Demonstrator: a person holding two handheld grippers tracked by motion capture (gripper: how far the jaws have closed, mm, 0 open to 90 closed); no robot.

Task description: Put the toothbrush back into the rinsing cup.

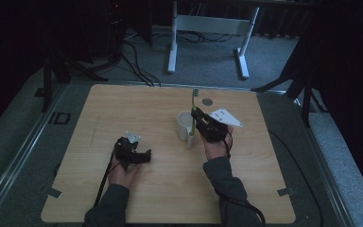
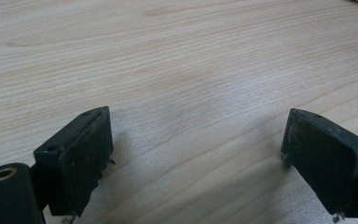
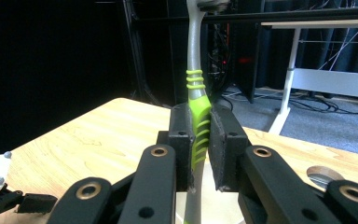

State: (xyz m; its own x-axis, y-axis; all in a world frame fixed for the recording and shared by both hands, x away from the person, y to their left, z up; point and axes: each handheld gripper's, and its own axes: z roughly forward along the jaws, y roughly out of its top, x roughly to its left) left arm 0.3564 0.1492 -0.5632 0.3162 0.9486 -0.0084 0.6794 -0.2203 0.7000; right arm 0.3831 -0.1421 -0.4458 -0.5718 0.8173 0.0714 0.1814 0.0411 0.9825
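The wooden tabletop (image 1: 160,189) carries a white cup (image 1: 184,125) a little right of its middle, nearer the far edge than the near one. Just beside the cup, on its right, the right gripper (image 1: 196,118) has its jaws clamped tight on the green grip of a toothbrush (image 3: 196,116), whose long axis stands nearly upright, head up, its lower end beside the cup rather than clearly inside it. The left gripper (image 1: 144,155) rests well apart toward the near left, jaws spread wide over bare wood, gripping nothing.
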